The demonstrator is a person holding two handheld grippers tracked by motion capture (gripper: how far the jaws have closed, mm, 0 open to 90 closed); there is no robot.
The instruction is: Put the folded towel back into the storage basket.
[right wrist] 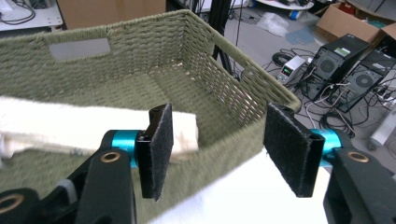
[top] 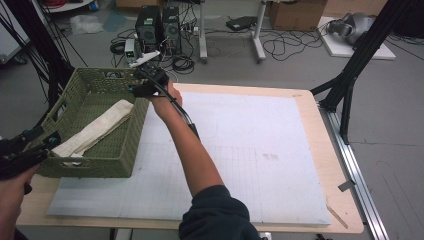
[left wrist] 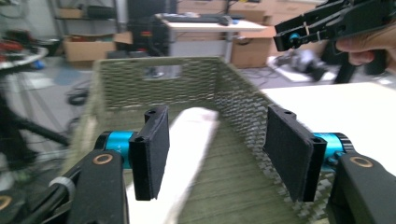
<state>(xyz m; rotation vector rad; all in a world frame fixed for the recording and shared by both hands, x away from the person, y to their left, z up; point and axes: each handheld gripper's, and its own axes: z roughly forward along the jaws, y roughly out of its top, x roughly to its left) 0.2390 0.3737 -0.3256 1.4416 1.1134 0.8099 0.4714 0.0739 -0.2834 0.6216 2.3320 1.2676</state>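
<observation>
Cluttered workshop floor surrounds the counter (top: 300,150), where a folded cream towel (top: 95,131) lies inside the green basket (top: 125,150). Left gripper (left wrist: 224,154) and right gripper (right wrist: 224,149) hold nothing, jaws parted; placing looks done, withdrawal next.

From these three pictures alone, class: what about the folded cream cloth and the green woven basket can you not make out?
- Folded cream cloth: its near end in the high view is covered by the left gripper; the left gripper view shows it blurred.
- Cloth's far end: cut off by the right gripper view's left edge.
- Green woven basket: the floor under the cloth is hidden in every view.
- Right gripper: its open jaws are too small to read in the high view.
</observation>
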